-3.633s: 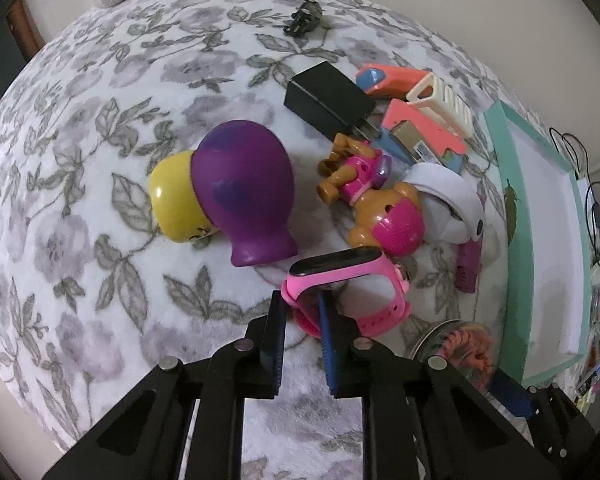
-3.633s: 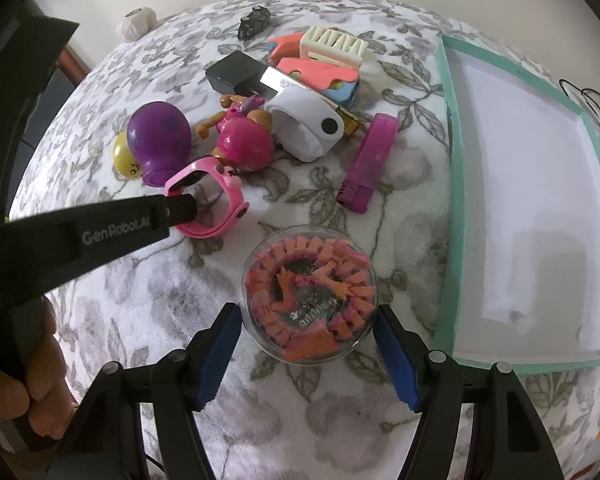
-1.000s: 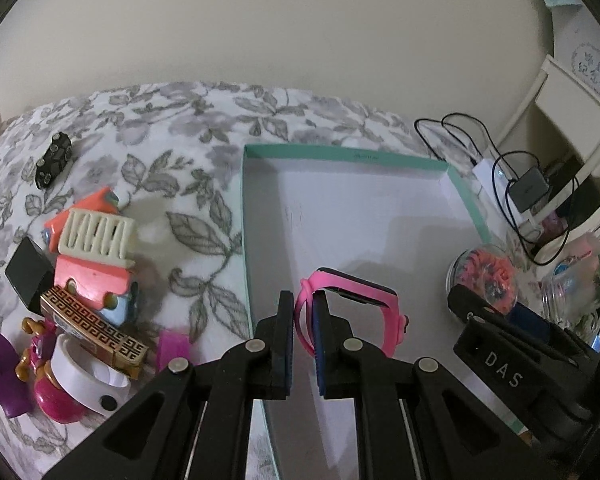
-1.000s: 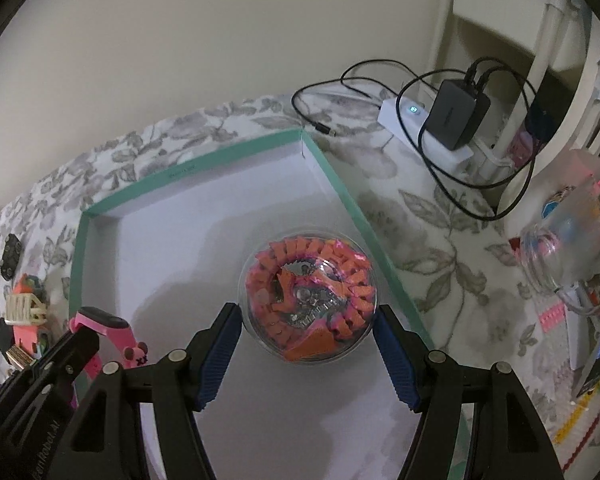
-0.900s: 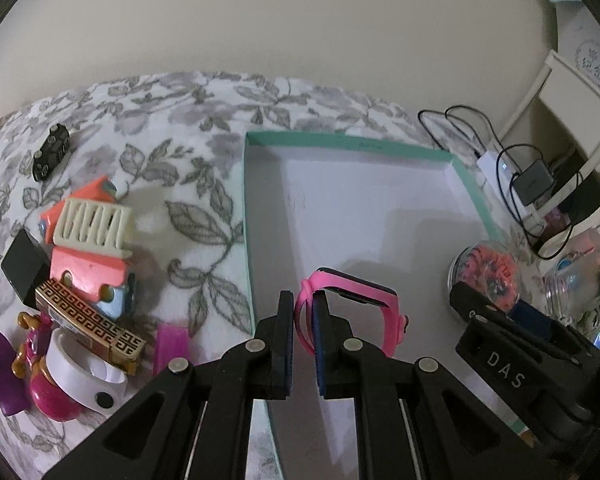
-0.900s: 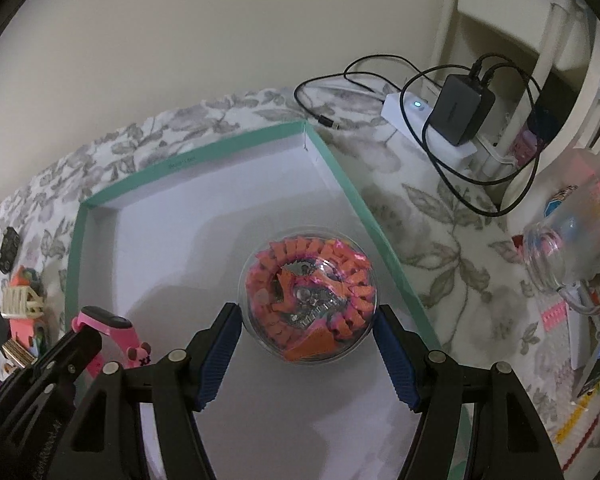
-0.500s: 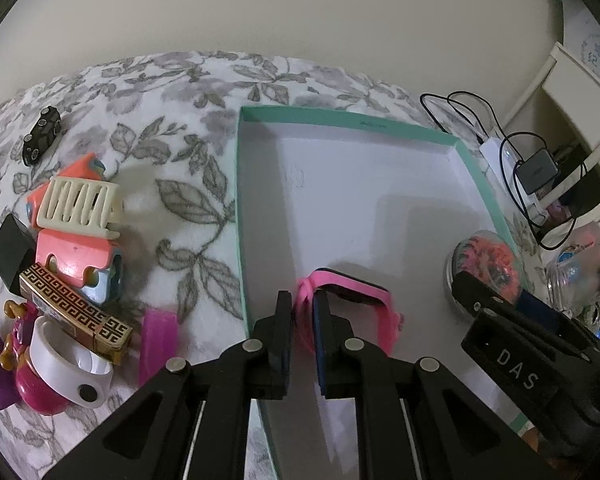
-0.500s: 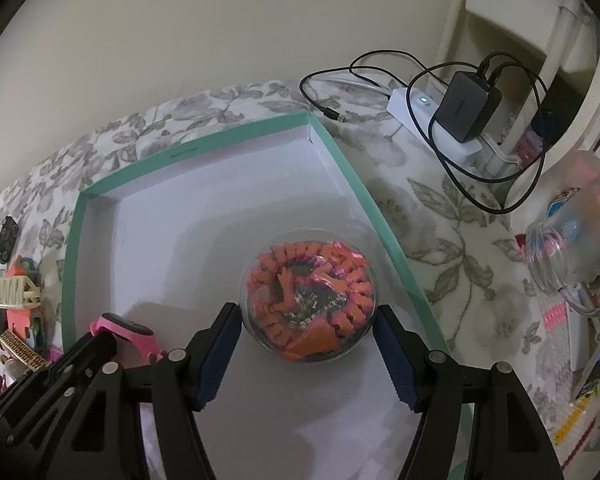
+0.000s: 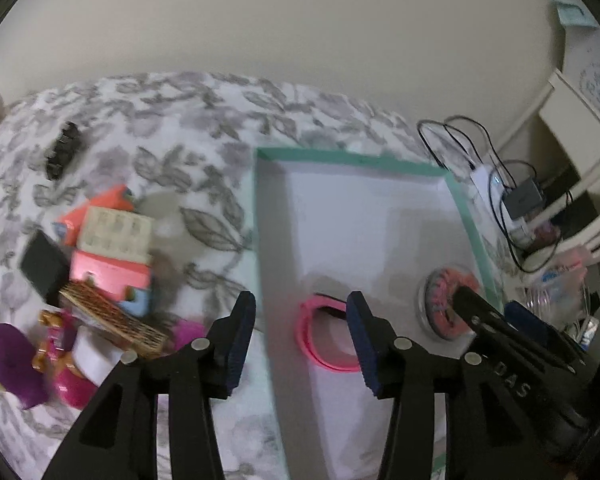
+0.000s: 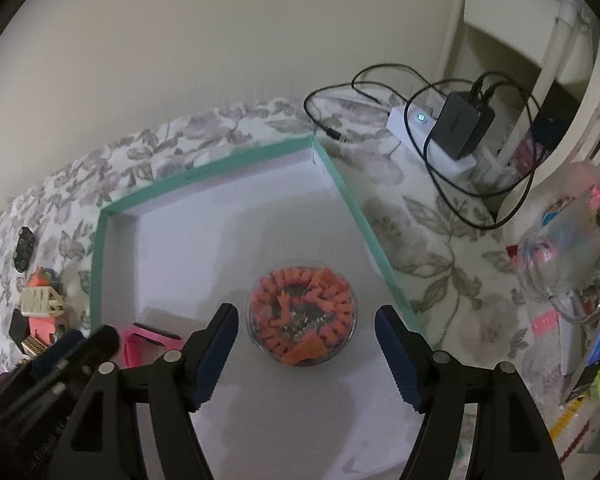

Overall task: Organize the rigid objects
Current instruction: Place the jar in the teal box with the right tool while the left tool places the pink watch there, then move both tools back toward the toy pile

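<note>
A white tray with a teal rim [image 9: 352,157] [image 10: 204,171] lies on the flowered bedspread. The pink watch [image 9: 324,338] [image 10: 142,342] lies inside it near its left wall. The clear round case of orange clips [image 10: 302,316] [image 9: 446,304] rests inside it by the right wall. My left gripper [image 9: 302,344] is open and empty just above the watch. My right gripper [image 10: 306,356] is open, its pads apart from the case on both sides.
A pile of toys and boxes [image 9: 100,264] lies left of the tray, with a purple toy [image 9: 14,364] and a black clip [image 9: 62,152]. Right of the tray are a charger with cables [image 10: 458,128], a clear jar [image 10: 560,256] and white furniture [image 10: 540,40].
Both grippers lowered their loads into the tray and opened. The watch and the round case now rest on the tray floor. The left view shifted slightly left.
</note>
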